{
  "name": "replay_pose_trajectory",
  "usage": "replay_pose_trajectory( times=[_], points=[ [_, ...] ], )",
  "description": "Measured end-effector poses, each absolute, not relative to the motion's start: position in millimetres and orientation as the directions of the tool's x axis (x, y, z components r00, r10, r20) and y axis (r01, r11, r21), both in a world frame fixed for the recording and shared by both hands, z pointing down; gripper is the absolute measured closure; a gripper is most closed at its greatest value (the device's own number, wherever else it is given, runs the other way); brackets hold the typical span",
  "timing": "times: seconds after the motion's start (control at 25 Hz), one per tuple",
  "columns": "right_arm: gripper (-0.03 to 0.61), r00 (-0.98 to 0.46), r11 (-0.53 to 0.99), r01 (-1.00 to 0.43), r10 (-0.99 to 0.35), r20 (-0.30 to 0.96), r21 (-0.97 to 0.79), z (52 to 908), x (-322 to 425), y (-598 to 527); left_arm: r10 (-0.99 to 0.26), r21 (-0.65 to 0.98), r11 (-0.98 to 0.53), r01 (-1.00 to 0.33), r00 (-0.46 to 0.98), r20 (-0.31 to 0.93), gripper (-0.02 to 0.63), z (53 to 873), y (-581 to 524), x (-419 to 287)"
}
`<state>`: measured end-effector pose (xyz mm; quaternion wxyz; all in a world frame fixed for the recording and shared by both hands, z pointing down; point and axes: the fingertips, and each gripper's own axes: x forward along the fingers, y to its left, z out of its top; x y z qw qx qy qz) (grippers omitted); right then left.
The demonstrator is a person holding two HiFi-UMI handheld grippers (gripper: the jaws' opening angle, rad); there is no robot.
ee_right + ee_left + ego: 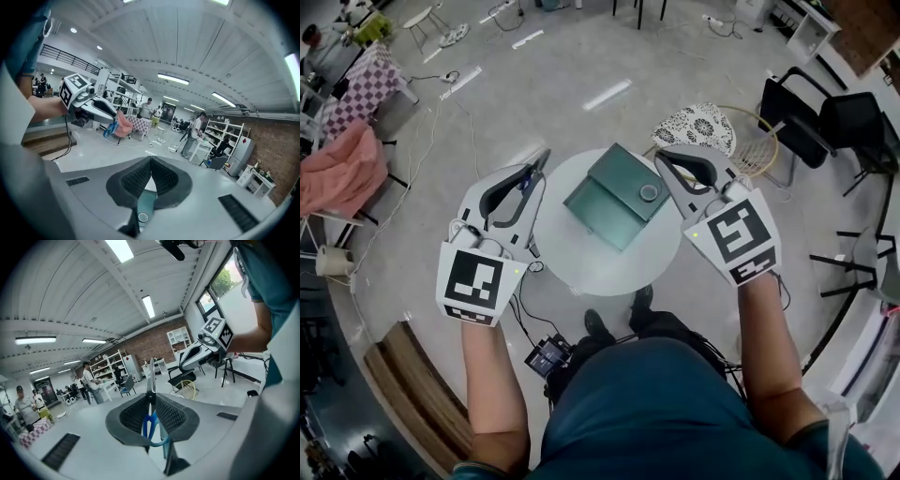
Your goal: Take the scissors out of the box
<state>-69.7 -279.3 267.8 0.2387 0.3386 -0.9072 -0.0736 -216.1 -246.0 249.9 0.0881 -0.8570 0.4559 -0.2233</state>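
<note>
Scissors (151,420) clear of box (614,195), clamped blade-forward in left gripper (151,397), left of frame centre. Right gripper (151,161) closed, empty. Removal judged done; next: set scissors on table (581,267).

Blue-handled scissors (149,425) clamped in left gripper (151,393) jaws, outside green box (614,197).

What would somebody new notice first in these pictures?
The blue-handled scissors catch the eye first. They are clamped in the left gripper, blades sticking out past its tips, held in the air over the table's left edge. Below, a dark green box sits on a small round white table, and the right gripper hangs shut and empty above the box's right side.
</note>
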Motion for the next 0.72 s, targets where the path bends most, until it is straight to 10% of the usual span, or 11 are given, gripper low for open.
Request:
replay_pose_trajectory(
  times=[0.72],
  points=[
    [0.541,-0.686,0.756,-0.554,-0.652,0.322,0.349,212,-81,-246,-0.819,-0.336,-0.573,-0.747,0.525,0.23,0.538,188,-196,-201]
  ],
)
